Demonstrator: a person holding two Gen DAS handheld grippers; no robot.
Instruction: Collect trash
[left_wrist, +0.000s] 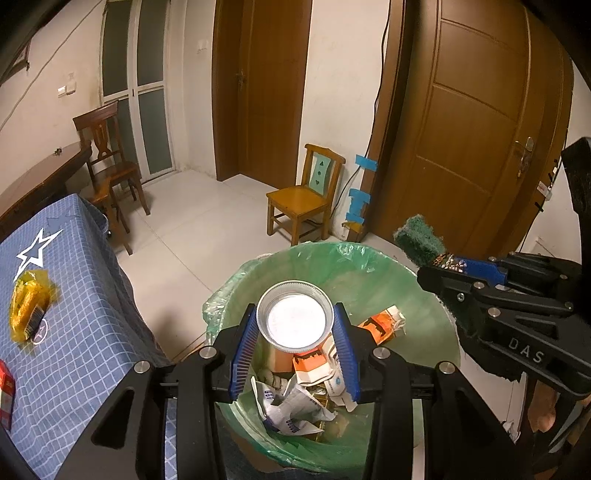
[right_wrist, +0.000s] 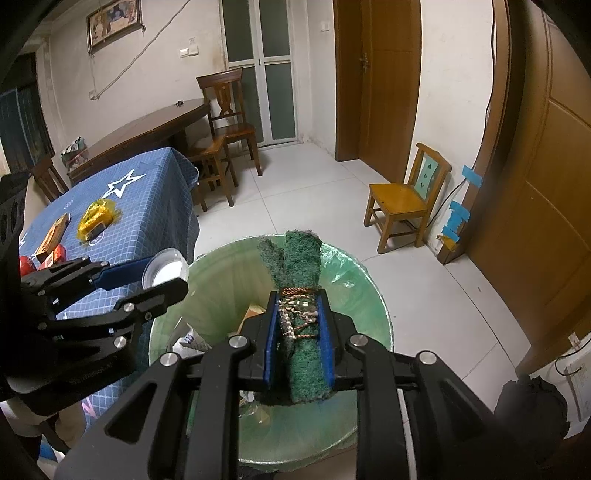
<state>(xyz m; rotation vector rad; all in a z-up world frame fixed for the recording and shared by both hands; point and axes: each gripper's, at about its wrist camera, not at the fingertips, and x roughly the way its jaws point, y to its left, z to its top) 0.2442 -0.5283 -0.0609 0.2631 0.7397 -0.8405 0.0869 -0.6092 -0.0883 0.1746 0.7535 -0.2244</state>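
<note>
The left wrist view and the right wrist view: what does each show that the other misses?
Only the left wrist view shows the torn orange carton and crumpled paper lying deep in the bin, and the metal lid face on.

Only the right wrist view shows the framed picture on the wall, the small boxes on the tablecloth, and the cord wound round the green scouring pad.

Both show the green-lined bin, the yellow wrapper, the blue star tablecloth and the small yellow chair.
</note>
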